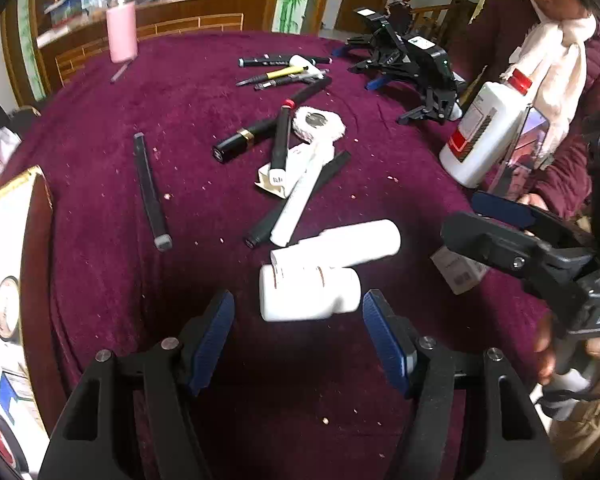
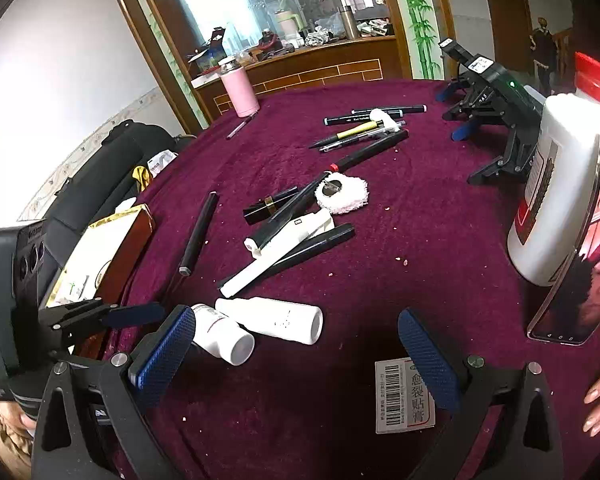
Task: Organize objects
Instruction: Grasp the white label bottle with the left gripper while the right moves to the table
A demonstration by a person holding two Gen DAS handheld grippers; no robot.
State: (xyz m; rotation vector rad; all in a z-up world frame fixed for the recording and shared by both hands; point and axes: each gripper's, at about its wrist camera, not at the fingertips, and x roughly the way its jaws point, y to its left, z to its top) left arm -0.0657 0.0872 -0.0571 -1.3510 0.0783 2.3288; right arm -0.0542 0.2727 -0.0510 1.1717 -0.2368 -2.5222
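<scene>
On the maroon tablecloth (image 1: pixel 100 208) lie two white bottles. The short one (image 1: pixel 308 292) rests just ahead of my left gripper (image 1: pixel 298 316), which is open, its blue pads either side and not touching. The longer bottle (image 1: pixel 340 242) lies behind it. My right gripper (image 2: pixel 296 334) is open over the cloth, holding nothing. A white barcoded box (image 2: pixel 404 392) lies by its right finger, and the bottles (image 2: pixel 224 334) lie by its left finger. Each gripper shows in the other's view: the right (image 1: pixel 496 224), the left (image 2: pixel 112 314).
Mid-table lie a black lipstick (image 1: pixel 240 142), a powder puff (image 1: pixel 318 122), a white tube (image 1: pixel 300 196) and several pens (image 1: pixel 284 70). A large white red-capped bottle (image 1: pixel 484 132) and propped phone (image 2: pixel 580 240) stand right. Spare grippers (image 1: pixel 412 64) and a pink bottle (image 1: pixel 121 30) sit far back; a gift box (image 2: pixel 108 248) lies left.
</scene>
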